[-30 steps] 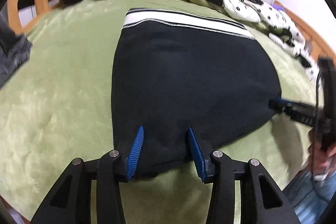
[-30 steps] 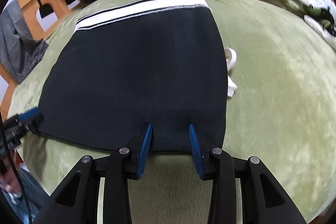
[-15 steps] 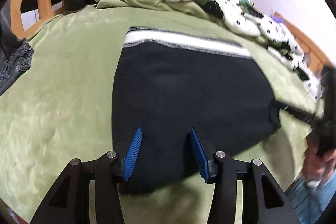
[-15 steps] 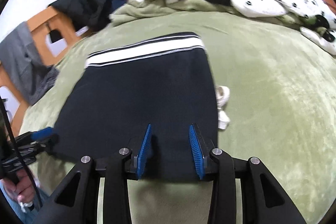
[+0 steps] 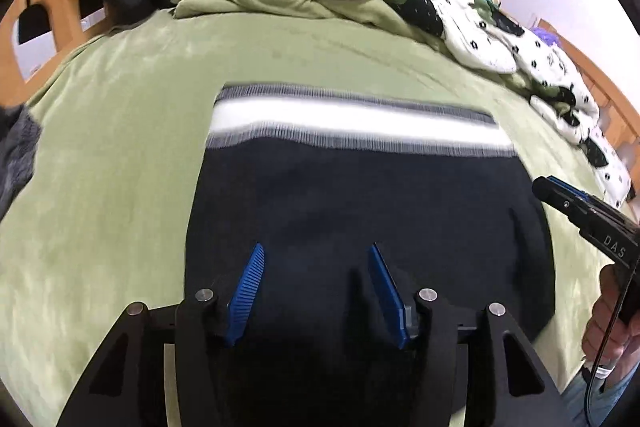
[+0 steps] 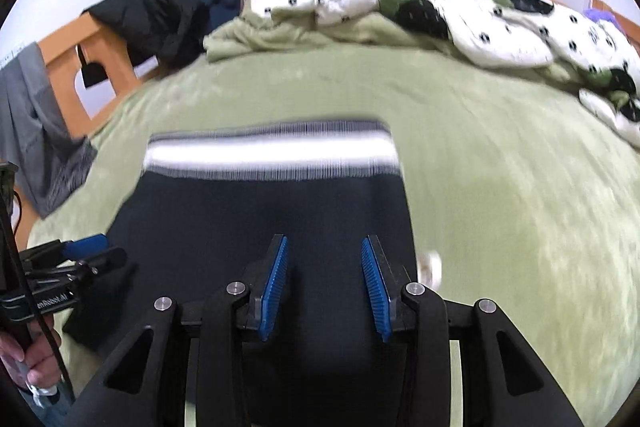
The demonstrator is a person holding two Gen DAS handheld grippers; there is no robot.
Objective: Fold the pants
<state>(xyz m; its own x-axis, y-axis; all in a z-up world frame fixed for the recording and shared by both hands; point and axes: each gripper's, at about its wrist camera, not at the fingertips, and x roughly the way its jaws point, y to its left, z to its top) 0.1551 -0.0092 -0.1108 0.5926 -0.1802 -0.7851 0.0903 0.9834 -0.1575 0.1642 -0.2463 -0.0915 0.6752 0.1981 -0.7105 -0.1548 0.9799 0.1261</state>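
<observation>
The folded black pants [image 5: 360, 211] lie flat on the green blanket [image 5: 112, 155], their white-striped waistband [image 5: 352, 125] at the far end, toward the heap of white flower-print bedding [image 5: 472, 23] at the head of the bed. The waistband is smeared by motion blur, so its stitching cannot be read.

The left gripper [image 5: 316, 291] hangs over the near end of the pants with its blue pads [image 5: 245, 293] spread wide apart and nothing between them. The right gripper [image 6: 326, 283] sits over the same near end, closer to the pants' right edge, its jaws likewise released and empty (dark cloth shows through the gap in both views). Whether either tool touches the fabric is hard to say from these angles.

A small white object [image 6: 430, 267] lies on the blanket just beside the right edge of the pants. A dark jacket [image 6: 152, 15] drapes over the wooden bed frame [image 6: 104, 67], beyond the pants and to their left.
</observation>
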